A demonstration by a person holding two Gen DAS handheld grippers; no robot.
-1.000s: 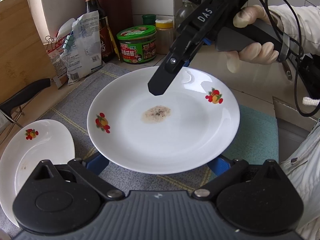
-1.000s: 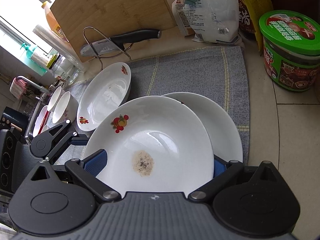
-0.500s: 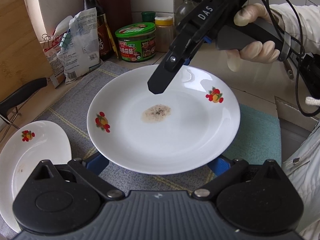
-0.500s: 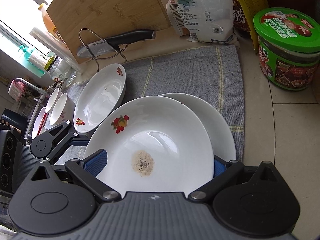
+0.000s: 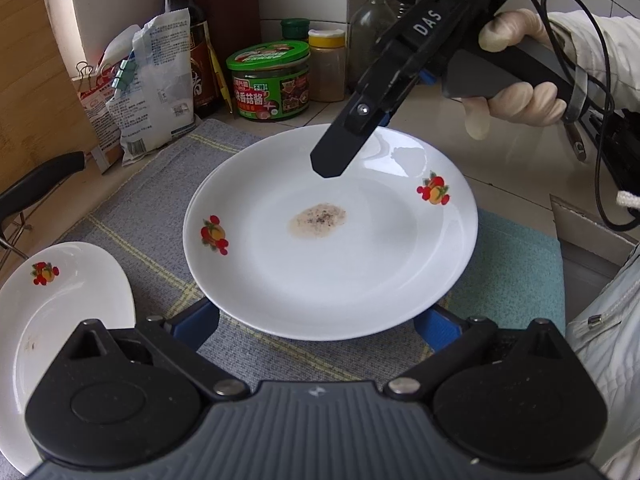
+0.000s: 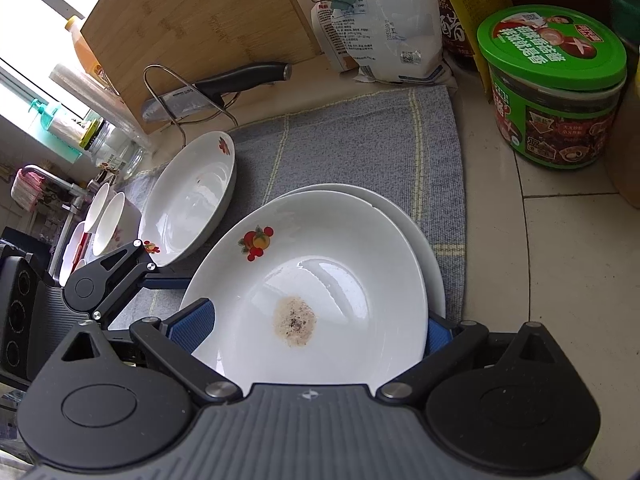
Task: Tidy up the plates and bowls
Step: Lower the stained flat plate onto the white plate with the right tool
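A white plate with fruit decals and a brown speckled stain [image 5: 332, 240] fills the middle of the left wrist view; it also shows in the right wrist view [image 6: 320, 292]. It sits over a second white plate [image 6: 416, 232] on the grey mat. My right gripper [image 5: 340, 152] reaches over its far rim; its blue pads [image 6: 192, 320] stand at either side of the plate, touching it. My left gripper [image 5: 320, 324] is open, its blue pads [image 5: 196, 320] wide apart at the near rim. Another decal plate [image 5: 56, 308] lies at the left.
A green-lidded jar [image 6: 556, 80], sauce bottles [image 5: 188, 40], a white bag [image 5: 156, 80], a knife on a wire rack [image 6: 224, 88] and a bamboo board [image 6: 200, 28] stand behind the grey mat [image 6: 352, 140]. Small bowls [image 6: 108, 224] sit far left. A teal cloth [image 5: 516, 280] lies right.
Both cameras have drawn slightly back toward the counter's near side; the stained plate stays between the right gripper's pads. The left gripper stays open at the near rim.
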